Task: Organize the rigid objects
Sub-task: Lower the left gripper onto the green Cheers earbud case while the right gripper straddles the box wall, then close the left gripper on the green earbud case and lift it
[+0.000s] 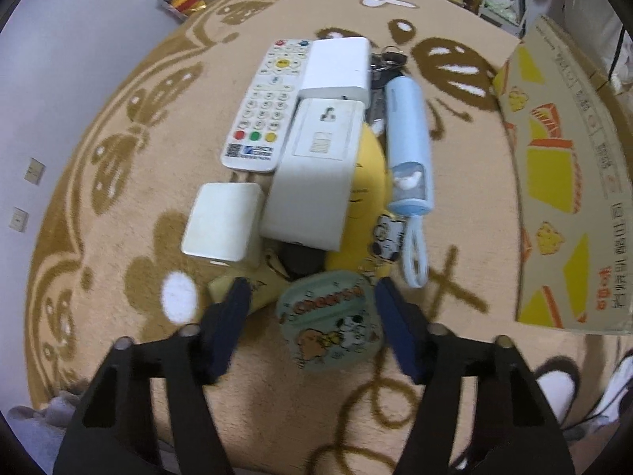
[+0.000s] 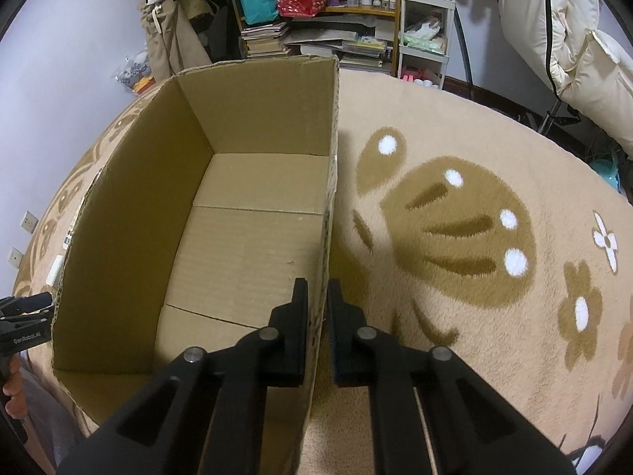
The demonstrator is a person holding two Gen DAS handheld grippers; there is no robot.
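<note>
Nearest the left wrist lens, the left gripper (image 1: 312, 301) is seen spread wide, jaws flanking a round green cartoon case (image 1: 330, 322) at 6 o'clock of the pile; no contact can be confirmed, nothing is held. A small yellow tag (image 1: 245, 287) is partly hidden under the left finger. Just past the case, a white charger cube (image 1: 221, 221) sits at 9 o'clock, a white adapter box (image 1: 316, 174) at centre lying over a yellow round item (image 1: 366, 198), and a light-blue cylinder with loop strap (image 1: 409, 150) at 3 o'clock. Farther out, a white remote (image 1: 263, 107) and a second white box (image 1: 338, 65) are set at 12 o'clock, with keys (image 1: 385, 61) beside them. All of it rests on the patterned rug (image 1: 118, 198).

In the right wrist view, the right gripper (image 2: 318, 297) is clamped on the near right wall of the cardboard box (image 2: 253, 138), one finger inside, one outside. The box floor is seen bare; nothing has been placed yet.

Risks, judged:
- Case is rounded and glossy: an off-centre pinch could squirt it out.
- The yellow tag could be caught together with the case.
- Closely packed neighbours could be dragged on lift.
- Thin box wall could buckle or tip under the right clamp if pulled.
</note>
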